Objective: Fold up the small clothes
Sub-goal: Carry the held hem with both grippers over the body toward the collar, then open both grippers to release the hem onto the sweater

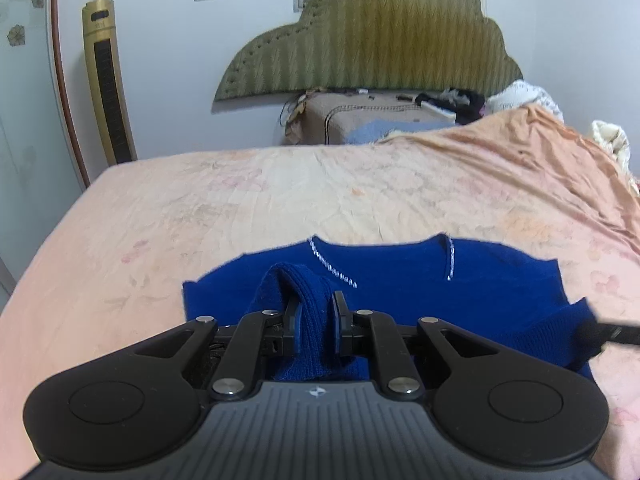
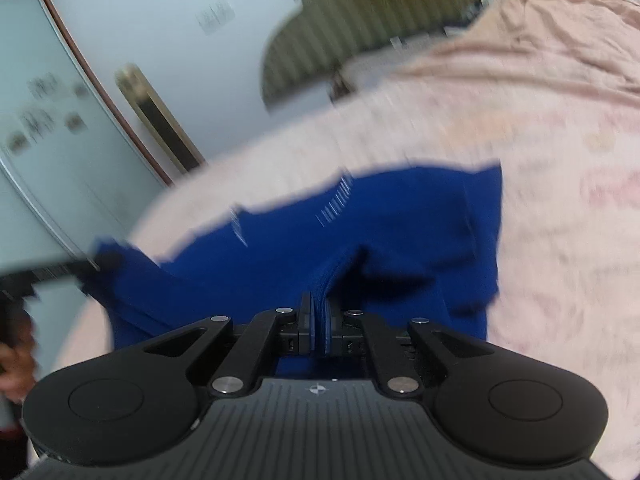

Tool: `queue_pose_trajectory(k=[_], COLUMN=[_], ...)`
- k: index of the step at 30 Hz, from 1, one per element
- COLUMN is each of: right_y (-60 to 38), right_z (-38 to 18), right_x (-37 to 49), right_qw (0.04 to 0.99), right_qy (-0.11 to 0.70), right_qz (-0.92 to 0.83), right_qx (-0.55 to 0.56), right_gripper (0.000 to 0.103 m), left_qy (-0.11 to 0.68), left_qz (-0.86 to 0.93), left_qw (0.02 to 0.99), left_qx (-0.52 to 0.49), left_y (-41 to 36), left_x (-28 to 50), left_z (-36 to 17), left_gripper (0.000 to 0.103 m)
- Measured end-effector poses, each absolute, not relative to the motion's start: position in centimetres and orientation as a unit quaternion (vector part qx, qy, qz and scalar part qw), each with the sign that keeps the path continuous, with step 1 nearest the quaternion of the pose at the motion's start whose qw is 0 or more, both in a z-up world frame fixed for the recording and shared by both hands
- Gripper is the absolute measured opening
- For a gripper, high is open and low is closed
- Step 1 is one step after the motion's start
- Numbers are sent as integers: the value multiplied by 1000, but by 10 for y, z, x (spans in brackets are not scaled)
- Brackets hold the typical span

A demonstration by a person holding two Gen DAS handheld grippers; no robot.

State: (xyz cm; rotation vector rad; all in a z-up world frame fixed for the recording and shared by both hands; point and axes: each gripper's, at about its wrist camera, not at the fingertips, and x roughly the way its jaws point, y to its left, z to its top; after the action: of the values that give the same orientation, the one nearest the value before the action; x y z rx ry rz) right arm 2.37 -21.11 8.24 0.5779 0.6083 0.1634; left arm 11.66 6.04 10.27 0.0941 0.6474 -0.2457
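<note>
A small royal-blue knit sweater [image 1: 400,272] with a silver-beaded neckline lies on the peach bed sheet [image 1: 280,200]. My left gripper [image 1: 314,320] is shut on a raised fold of the sweater's ribbed edge, which stands up between its pads. In the blurred right wrist view the same blue sweater [image 2: 400,216] spreads ahead, and my right gripper [image 2: 319,320] is shut on a thin pinch of its fabric. The right gripper's tip [image 1: 600,332] shows at the right edge of the left wrist view, at the sweater's other side.
A green padded headboard [image 1: 380,40] leans on the far wall. A gold tower fan [image 1: 108,80] stands at the left. Clutter and a bedside box [image 1: 360,116] sit behind the bed, bedding is piled at the right. A hand [image 2: 16,360] shows at the left edge.
</note>
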Motion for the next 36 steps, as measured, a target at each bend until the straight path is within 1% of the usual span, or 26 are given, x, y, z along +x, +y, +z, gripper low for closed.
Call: queue_pose_trajectory(k=[2,5,7,14,26,36], right_y=[-223,-229,-231,-241,-252,-254], right_z=[91,96,100,107,84,63], right_x=[23,32,37,58,96,131], right_qw=[908,913,913,926,918,912], right_qy=[275,267,250,215,228,257], right_qz=[76,39,36,8,-26,-41], right_qx=[307,307,321,311,325,316], right_gripper=[9,9,9,9,9,9], left_qy=[315,332,331,328,365,398], left_qz=[-113,-113,-114,-108,-99,-89], left_qw=[941,936,936,938,924,909], left_qx=[53,34,31,41,60,85], left_y=[59,59,57,49,38,28], left_x=[122,133,136,157,200,231], left_z=[102,97,98,101,75,46], left_gripper=[14,14,14,14,14,14])
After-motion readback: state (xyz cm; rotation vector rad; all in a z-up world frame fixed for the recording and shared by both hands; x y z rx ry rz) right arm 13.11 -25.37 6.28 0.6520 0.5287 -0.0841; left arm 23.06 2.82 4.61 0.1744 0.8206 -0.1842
